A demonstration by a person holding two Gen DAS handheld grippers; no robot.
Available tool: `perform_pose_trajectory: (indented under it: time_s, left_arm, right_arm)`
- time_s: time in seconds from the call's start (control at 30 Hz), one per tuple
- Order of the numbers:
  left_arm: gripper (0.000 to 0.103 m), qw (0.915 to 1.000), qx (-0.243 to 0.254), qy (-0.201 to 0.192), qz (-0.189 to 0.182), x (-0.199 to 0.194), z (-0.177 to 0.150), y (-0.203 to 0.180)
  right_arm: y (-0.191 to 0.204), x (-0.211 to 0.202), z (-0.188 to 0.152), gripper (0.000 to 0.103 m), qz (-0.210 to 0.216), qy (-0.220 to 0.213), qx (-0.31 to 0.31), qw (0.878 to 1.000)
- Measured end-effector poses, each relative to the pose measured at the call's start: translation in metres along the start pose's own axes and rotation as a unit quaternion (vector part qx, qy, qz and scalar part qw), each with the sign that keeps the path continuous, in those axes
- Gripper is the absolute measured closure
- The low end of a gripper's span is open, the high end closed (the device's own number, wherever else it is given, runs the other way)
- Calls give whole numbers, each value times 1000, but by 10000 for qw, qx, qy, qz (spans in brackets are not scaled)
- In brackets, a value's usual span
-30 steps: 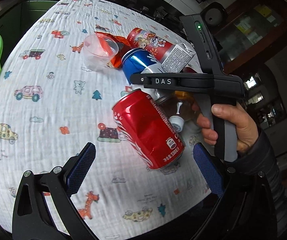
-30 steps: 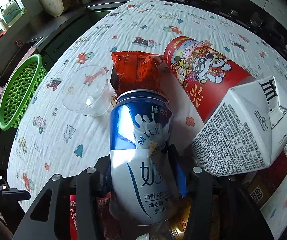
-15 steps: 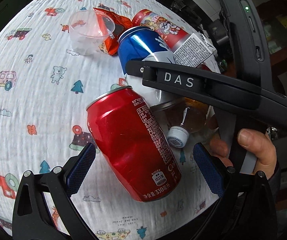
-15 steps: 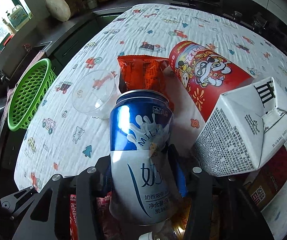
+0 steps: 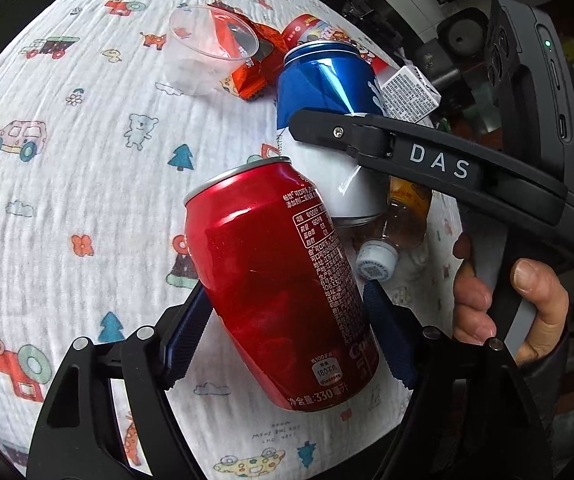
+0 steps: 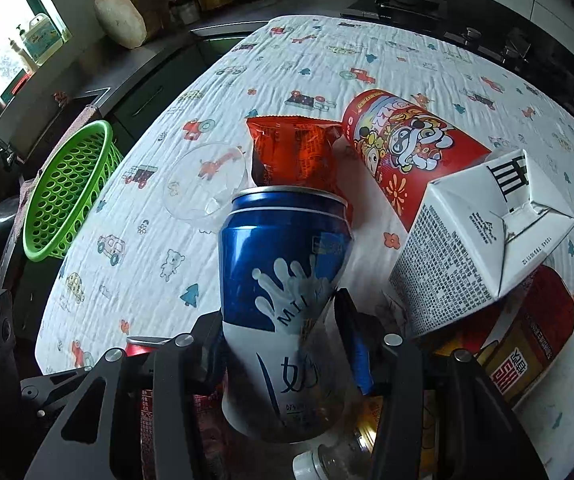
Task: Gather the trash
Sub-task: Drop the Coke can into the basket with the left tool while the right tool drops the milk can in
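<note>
The left gripper point(image 5: 285, 330) has just closed its jaws onto the tilted red aluminium cola can point(image 5: 275, 280) on the cartoon-print tablecloth point(image 5: 67, 184); gripped low and askew, it could twist free when lifted. The right gripper point(image 6: 279, 344) clamps the blue-and-white can point(image 6: 283, 300) reading "MILK", and lifting that may topple the white carton point(image 6: 475, 248) beside it. The red can reads "330"; the right gripper's arm says "DAS".

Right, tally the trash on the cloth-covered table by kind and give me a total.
Drink cans: 2, red cola can, blue-and-white milk can
Clear plastic bottle with white cap: 1
Clear plastic cup: 1
Orange snack wrapper: 1
White paper carton: 1
Red cartoon-printed paper tube: 1
Red-and-gold box: 1
Total: 8
</note>
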State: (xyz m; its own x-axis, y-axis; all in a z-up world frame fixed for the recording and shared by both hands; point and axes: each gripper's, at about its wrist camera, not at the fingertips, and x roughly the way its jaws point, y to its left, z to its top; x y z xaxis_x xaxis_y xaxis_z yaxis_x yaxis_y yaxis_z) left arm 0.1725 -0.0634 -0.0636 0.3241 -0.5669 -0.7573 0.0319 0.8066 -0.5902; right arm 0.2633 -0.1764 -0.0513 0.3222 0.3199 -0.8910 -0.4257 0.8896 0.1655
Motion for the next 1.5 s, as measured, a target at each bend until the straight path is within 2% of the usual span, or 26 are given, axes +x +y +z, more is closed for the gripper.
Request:
perform_pose_trajectory:
  time_s: [0.23, 0.37, 0.6, 0.73, 0.87, 0.97, 1.1, 1.27, 1.5]
  left_arm:
    - [28, 9992, 83, -369, 110, -48, -4, 36]
    - [28, 9959, 74, -839, 321, -99, -4, 65]
    - [28, 9796, -123, -1722, 1028, -189, 17, 132]
    - [28, 9695, -348, -1901, 1506, -217, 33, 179]
    - [28, 9605, -487, -1884, 1988, -223, 52, 218]
    - [28, 9575, -582, -1790, 2185, -219, 60, 243]
    - [27, 9554, -751, -1725, 2274, -216, 66, 269]
    - [26, 9523, -777, -1683, 2423, -213, 67, 284]
    - [26, 9513, -830, -1704, 2432, -215, 66, 295]
  right_arm:
    - [22, -11, 2, 57, 109, -131, -92, 9998]
    - [46, -15, 8, 57, 196, -182, -284, 9992]
    - [102, -9, 31, 58, 462, -251, -615, 9967]
    - [138, 0, 49, 58, 686, -273, -749, 9945]
    - [178, 11, 68, 58, 891, -269, -888, 9917]
    - [206, 21, 83, 59, 1062, -251, -979, 9892]
    - [239, 37, 99, 59, 1228, -192, -1093, 9862]
    - [270, 60, 114, 59, 1332, -108, -1189, 9839]
    - [292, 90, 127, 59, 1326, 6, -1225, 9836]
